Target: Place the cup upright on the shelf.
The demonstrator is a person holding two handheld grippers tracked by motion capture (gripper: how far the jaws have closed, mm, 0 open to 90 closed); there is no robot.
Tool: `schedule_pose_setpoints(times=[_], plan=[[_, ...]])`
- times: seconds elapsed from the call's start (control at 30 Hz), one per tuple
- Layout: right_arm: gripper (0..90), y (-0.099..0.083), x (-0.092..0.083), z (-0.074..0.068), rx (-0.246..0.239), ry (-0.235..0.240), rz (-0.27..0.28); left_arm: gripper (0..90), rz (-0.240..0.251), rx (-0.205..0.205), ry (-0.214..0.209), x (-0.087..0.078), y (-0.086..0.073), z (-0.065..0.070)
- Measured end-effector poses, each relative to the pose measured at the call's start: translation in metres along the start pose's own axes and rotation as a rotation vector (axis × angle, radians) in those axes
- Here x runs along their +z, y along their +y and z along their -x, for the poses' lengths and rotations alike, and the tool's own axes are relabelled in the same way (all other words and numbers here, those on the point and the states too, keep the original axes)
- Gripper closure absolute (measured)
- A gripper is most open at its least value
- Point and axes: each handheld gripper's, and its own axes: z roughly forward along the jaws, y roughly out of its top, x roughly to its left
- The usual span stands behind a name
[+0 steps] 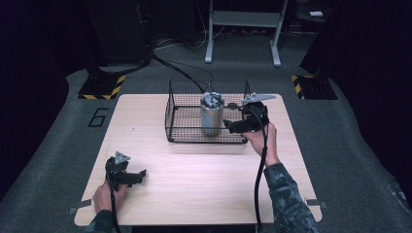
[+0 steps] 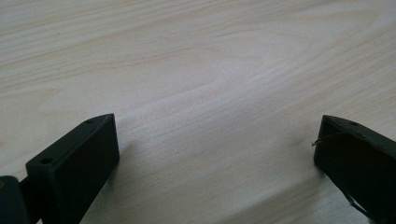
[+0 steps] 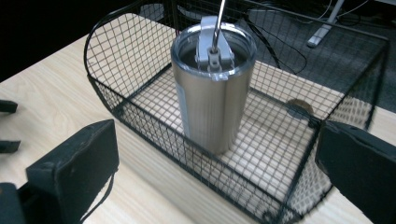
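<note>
A steel tumbler [image 1: 212,114] with a clear lid stands upright inside a black wire basket [image 1: 176,116] at the table's far middle. In the right gripper view the tumbler [image 3: 212,88] sits near the basket's [image 3: 261,196] front wall. My right gripper [image 1: 227,127] hovers at the basket's right front corner, jaws wide apart and empty [image 3: 217,179]. My left gripper [image 1: 142,174] rests low over the bare wood near the front left, open with nothing between its jaws [image 2: 217,154].
The light wooden table [image 1: 194,194] has free room across its middle and front. A dark round spot [image 3: 299,108] lies on the basket floor behind the tumbler. Cables and a stand's legs [image 1: 243,29] lie on the floor beyond the table.
</note>
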Motion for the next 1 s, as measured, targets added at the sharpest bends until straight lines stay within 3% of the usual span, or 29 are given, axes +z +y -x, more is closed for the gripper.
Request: schedule_pose_setpoints(times=[0.57, 0.8, 1.0], plan=[[0.0, -0.066, -0.055, 0.029, 0.041, -0.093, -0.013, 0.1, 0.001, 0.000, 0.001, 0.000, 0.000, 0.000], [0.0, -0.111, -0.068, 0.042, 0.110, -0.132, -0.038, 0.1, 0.000, 0.000, 0.000, 0.000, 0.000, 0.000], [0.0, -0.163, -0.067, 0.054, 0.185, -0.162, -0.080, 0.1, 0.000, 0.000, 0.000, 0.000, 0.000, 0.000]])
